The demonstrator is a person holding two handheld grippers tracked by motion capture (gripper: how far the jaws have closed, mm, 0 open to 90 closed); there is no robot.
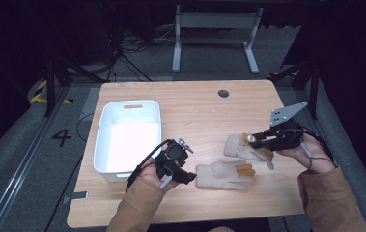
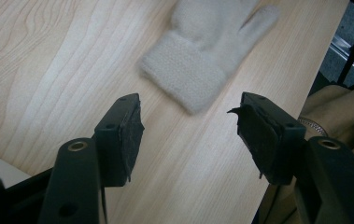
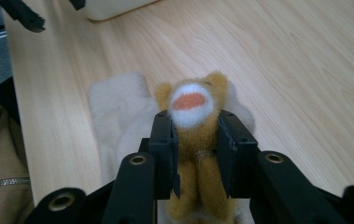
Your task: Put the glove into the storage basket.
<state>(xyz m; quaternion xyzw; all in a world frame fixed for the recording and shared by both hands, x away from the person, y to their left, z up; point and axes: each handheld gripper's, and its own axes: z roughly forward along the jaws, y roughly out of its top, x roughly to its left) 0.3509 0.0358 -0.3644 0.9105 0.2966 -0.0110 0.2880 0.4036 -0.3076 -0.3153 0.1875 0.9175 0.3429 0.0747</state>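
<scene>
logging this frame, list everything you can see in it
gloves: 2, cream, on the table between the grippers
plush: 1, tan with white and orange patch, on the far glove, in the right gripper's jaws
bin: 1, white, left part of the table
table: 1, light wood, centre
frame: 1, grey, on the floor beyond the table
left gripper: 1, black, open, near the closer glove's cuff
right gripper: 1, black, shut on plush
sleeves: 2, tan, bottom edge
</scene>
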